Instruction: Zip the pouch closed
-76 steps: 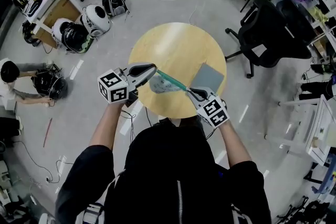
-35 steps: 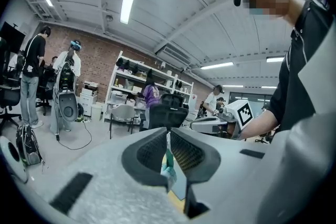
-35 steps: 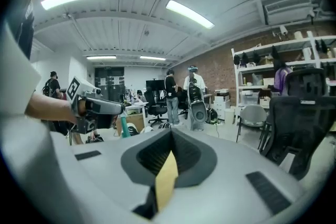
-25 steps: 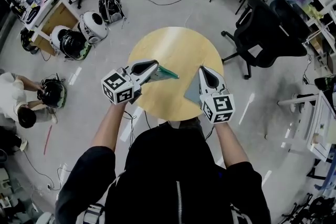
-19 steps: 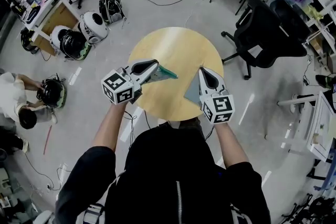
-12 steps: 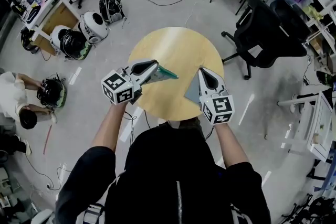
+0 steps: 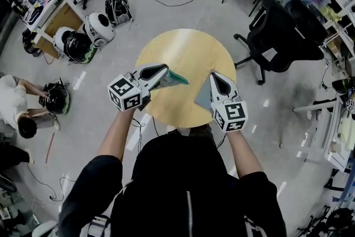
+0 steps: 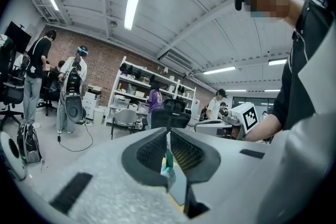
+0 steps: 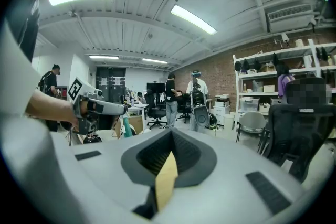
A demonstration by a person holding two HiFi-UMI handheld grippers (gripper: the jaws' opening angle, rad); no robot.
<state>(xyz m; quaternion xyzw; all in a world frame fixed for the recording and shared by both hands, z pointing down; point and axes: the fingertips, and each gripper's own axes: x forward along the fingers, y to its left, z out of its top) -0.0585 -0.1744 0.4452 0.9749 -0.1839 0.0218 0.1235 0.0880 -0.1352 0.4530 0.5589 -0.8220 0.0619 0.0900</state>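
Note:
A teal pouch point(image 7: 176, 77) hangs over the round wooden table point(image 7: 183, 47), pinched at one end by my left gripper point(image 7: 165, 71), which is shut on it. In the left gripper view the pouch's edge point(image 8: 168, 157) shows as a thin teal strip between the closed jaws of that gripper point(image 8: 168, 135). My right gripper point(image 7: 214, 74) hovers over the table's right side, apart from the pouch. Its jaws point(image 9: 170, 135) meet at the tips with nothing between them. From the right gripper view the left gripper point(image 9: 100, 107) and the pouch point(image 9: 126, 126) appear at the left.
A flat grey pad point(image 7: 203, 98) lies on the table below the right gripper. A black office chair point(image 7: 283, 36) stands to the right of the table. Helmets and a backpack point(image 7: 100, 19) lie on the floor at the left, near a crouching person point(image 7: 16, 114).
Three seconds ago the pouch stretched between both grippers. The right gripper has since let go and moved right; the pouch now hangs from the left gripper alone. Nothing moved in the last second.

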